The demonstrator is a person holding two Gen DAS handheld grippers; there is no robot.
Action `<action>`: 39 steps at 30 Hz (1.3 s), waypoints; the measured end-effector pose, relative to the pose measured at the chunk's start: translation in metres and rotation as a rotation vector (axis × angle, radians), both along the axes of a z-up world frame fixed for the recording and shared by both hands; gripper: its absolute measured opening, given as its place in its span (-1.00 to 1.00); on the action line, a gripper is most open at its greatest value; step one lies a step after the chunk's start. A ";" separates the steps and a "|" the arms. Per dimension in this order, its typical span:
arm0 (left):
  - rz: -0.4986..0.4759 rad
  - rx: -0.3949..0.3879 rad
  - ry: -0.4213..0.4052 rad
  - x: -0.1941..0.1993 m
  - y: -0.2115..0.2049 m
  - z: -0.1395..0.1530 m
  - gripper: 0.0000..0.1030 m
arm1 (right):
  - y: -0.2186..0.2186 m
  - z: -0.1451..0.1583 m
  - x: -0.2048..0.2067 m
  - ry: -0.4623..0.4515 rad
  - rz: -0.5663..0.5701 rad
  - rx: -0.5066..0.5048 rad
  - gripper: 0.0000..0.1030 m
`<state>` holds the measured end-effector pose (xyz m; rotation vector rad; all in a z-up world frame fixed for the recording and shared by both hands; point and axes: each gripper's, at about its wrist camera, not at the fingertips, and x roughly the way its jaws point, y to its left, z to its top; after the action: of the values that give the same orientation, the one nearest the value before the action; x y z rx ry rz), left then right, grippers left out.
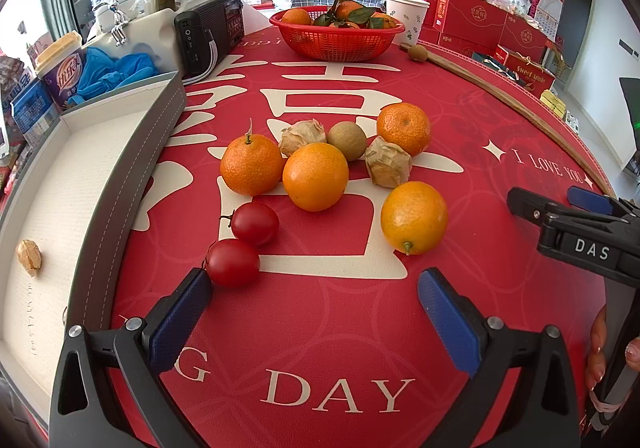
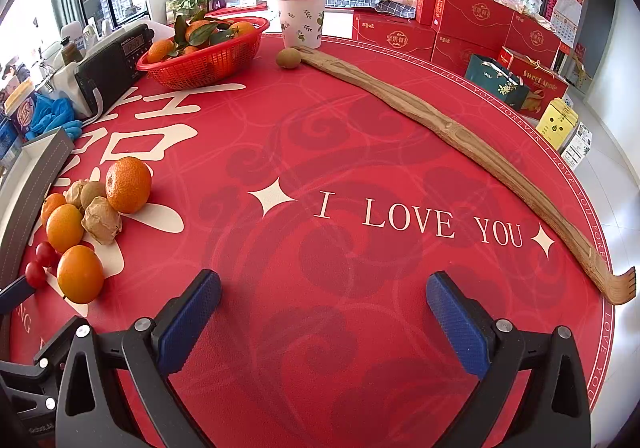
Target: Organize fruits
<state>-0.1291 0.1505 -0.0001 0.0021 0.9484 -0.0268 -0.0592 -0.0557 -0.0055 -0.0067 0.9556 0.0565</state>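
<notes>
The red tablecloth (image 1: 500,152) carries everything. My grey tray (image 1: 132,168) lies left of the fruit cluster and holds one husked berry (image 1: 28,257). Beyond the cluster stands the red basket (image 1: 336,38). The cluster gathers oranges (image 1: 315,176), more husked berries and two cherry tomatoes (image 1: 232,262). My left gripper (image 1: 314,298) gapes wide just before the tomatoes; my right gripper (image 2: 323,302) is spread, empty, right of the cluster.

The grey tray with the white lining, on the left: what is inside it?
Inside the grey tray with white lining, one papery-husked fruit lies alone on the lining. The left gripper, open, hides the tray's near corner.
</notes>
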 end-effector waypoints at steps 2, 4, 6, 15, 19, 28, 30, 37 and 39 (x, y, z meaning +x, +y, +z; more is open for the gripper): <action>0.000 0.000 0.000 0.000 0.000 0.000 0.99 | 0.000 0.000 0.000 0.000 0.000 0.000 1.00; 0.000 0.000 0.000 0.000 0.000 0.000 0.99 | 0.000 0.000 0.000 0.000 0.000 0.000 1.00; 0.000 0.000 0.000 0.000 0.000 0.000 0.99 | 0.000 0.000 0.000 0.000 0.000 0.000 1.00; 0.000 0.000 0.000 0.000 0.000 0.000 0.99 | 0.000 0.000 0.000 0.000 0.000 -0.001 1.00; 0.000 0.000 0.000 0.000 0.000 0.000 0.99 | 0.000 0.000 0.000 0.000 -0.001 -0.001 1.00; 0.000 0.000 0.000 0.000 0.000 0.000 0.99 | 0.001 0.000 0.000 0.000 -0.001 -0.002 1.00; 0.000 -0.002 0.000 0.000 0.000 0.000 1.00 | 0.001 0.000 0.000 0.000 -0.001 -0.002 1.00; -0.045 -0.055 -0.014 -0.006 0.012 0.004 1.00 | 0.001 0.000 0.000 0.000 -0.001 -0.003 1.00; -0.045 -0.068 -0.017 -0.008 0.020 0.004 1.00 | 0.001 0.000 0.000 0.000 -0.001 -0.002 1.00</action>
<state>-0.1370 0.1706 0.0041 -0.0389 0.9297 -0.1005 -0.0589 -0.0548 -0.0057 -0.0086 0.9557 0.0547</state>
